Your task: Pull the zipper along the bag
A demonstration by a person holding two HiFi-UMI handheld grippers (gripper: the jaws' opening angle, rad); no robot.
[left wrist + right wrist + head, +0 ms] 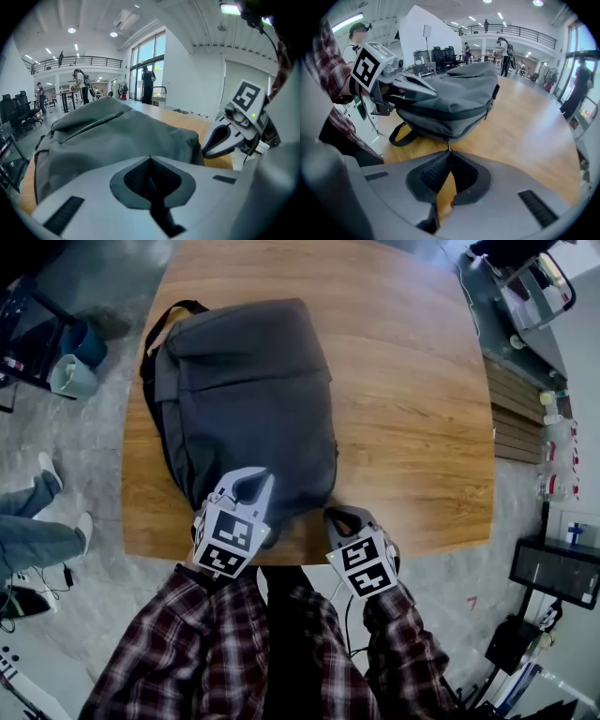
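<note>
The right tongs [449, 152] are pinching the thin zip pull [448, 145] at the near edge of the bag [454, 98], their tips closing tight on it. The left tongs [150, 159] are also pressing together, tips meeting against the bag's grey cloth; whether they are gripping any of it I cannot tell. The bag is lying on the bench [412, 381], stretching away ahead of both tongs.

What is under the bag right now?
The bag lies on the wooden table, a strap loop poking out at its edge. Anything else beneath is covered.
</note>
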